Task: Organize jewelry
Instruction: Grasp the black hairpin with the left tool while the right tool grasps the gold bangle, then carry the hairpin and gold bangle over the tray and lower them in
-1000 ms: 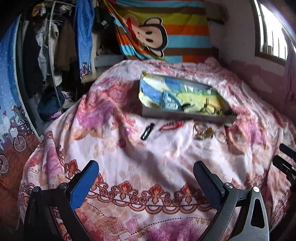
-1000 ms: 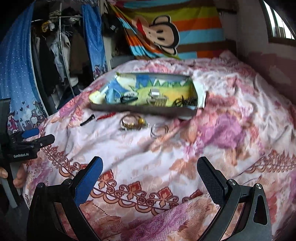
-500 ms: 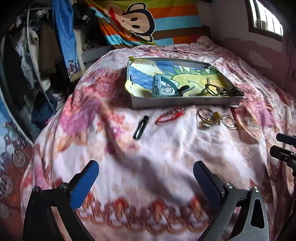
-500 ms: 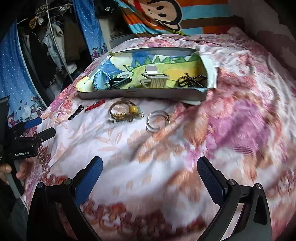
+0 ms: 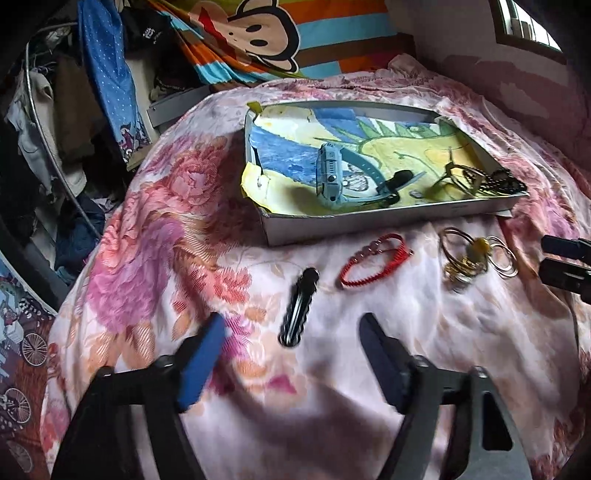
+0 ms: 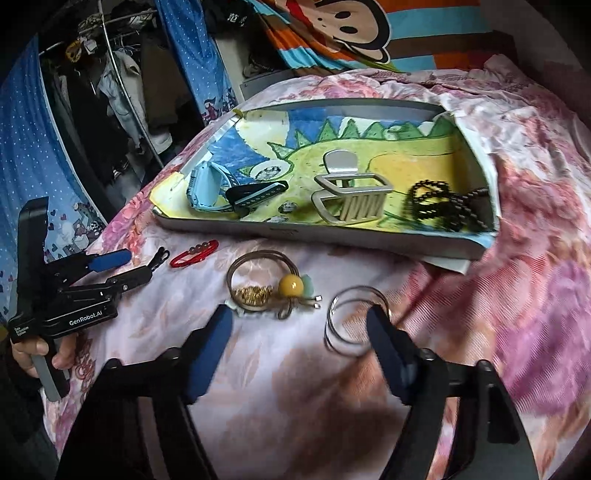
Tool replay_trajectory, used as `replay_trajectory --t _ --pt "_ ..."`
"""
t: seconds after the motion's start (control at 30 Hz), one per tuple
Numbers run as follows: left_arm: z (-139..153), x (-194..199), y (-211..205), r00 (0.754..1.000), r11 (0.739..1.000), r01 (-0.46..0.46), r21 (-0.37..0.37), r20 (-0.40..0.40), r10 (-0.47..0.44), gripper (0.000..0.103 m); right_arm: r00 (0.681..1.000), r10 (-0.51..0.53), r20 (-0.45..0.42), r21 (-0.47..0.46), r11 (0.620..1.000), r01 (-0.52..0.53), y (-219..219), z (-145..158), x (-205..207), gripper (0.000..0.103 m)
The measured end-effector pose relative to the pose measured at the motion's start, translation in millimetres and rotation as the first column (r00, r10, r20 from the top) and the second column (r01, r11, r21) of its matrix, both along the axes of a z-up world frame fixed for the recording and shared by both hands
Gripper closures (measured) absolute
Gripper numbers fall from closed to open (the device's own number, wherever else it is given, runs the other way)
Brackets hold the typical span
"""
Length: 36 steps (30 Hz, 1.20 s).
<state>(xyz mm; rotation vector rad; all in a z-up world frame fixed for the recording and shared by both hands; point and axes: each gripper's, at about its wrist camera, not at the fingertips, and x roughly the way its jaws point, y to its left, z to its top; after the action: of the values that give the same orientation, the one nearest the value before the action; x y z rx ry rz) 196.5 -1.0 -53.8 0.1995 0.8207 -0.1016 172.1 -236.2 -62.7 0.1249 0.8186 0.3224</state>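
A grey tray lined with a dinosaur drawing sits on the floral bedspread; it also shows in the right wrist view. It holds a blue watch, a silver claw clip and black beads. In front of the tray lie a black hair clip, a red bracelet, a gold bangle with a yellow bead and silver rings. My left gripper is open just before the black clip. My right gripper is open, its right finger over the silver rings.
A clothes rack and blue curtain stand left of the bed. A striped monkey blanket hangs behind. A window is at the upper right. The bed's edge drops off on the left.
Both grippers have moved forward and down toward the loose jewelry in front of the tray. Their jaws have narrowed somewhat but stay open and empty.
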Motion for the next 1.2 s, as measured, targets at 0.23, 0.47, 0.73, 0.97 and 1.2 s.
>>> replay_trajectory --t 0.23,0.47,0.73,0.97,1.2 --pt "-8 19 -3 0.999 1.000 0.007 -0.019 -0.040 -0.008 0.070 0.999 0.000 -0.043 -0.009 1.000 0.000 11 -15 24 0.063" --pt "-13 28 -3 0.998 1.000 0.006 -0.018 -0.069 -0.007 0.075 0.997 0.009 -0.081 -0.011 1.000 -0.009 13 -26 31 0.075" --pt "-17 26 -7 0.993 1.000 0.022 -0.020 -0.112 -0.024 0.090 0.998 0.010 -0.061 0.015 1.000 -0.009 11 -25 24 0.080" --pt "-10 23 -3 0.991 0.989 0.008 -0.149 -0.132 -0.028 0.090 0.999 0.023 -0.025 0.029 0.999 -0.022 14 -17 14 0.080" --pt "5 7 -15 0.995 0.968 0.070 -0.239 -0.053 -0.085 0.090 0.999 0.022 0.043 0.028 0.999 -0.023 11 1 0 0.080"
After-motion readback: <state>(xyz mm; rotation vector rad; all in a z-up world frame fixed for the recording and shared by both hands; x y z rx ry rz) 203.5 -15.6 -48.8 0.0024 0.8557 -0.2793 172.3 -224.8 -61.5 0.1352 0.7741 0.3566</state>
